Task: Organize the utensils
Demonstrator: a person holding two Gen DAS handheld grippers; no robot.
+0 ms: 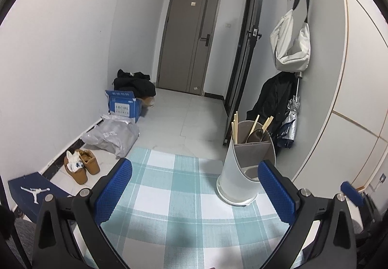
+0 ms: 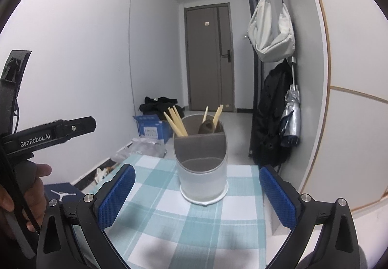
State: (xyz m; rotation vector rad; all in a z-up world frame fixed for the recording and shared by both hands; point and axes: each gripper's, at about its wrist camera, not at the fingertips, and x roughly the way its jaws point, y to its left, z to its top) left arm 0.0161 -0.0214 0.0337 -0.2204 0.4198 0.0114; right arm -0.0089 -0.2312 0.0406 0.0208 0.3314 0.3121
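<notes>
Utensil holder (image 2: 202, 167): white, upright on the checked tabletop (image 2: 169, 220), centre of your right wrist view; lower right of centre in the left view (image 1: 238, 179). Grey divider inside.

Chopsticks (image 2: 175, 124): pale bundle, leaning in the rear left compartment.

Wooden spoons (image 2: 207, 124): rear right compartment, bowls dark, handles up.

Front compartment: the right view looks into it, nothing seen inside; the left view shows it only partly.

Your left tongs (image 1: 195, 192): spread, holding nothing, holder just ahead of the right pad.

Your right tongs (image 2: 197, 198): spread, holding nothing, holder between and beyond the pads.

Right view only: your left hand (image 2: 29, 186) on its handle, frame's left edge.

Left view only: brown shoes (image 1: 81, 166) on the floor, lower left.
</notes>
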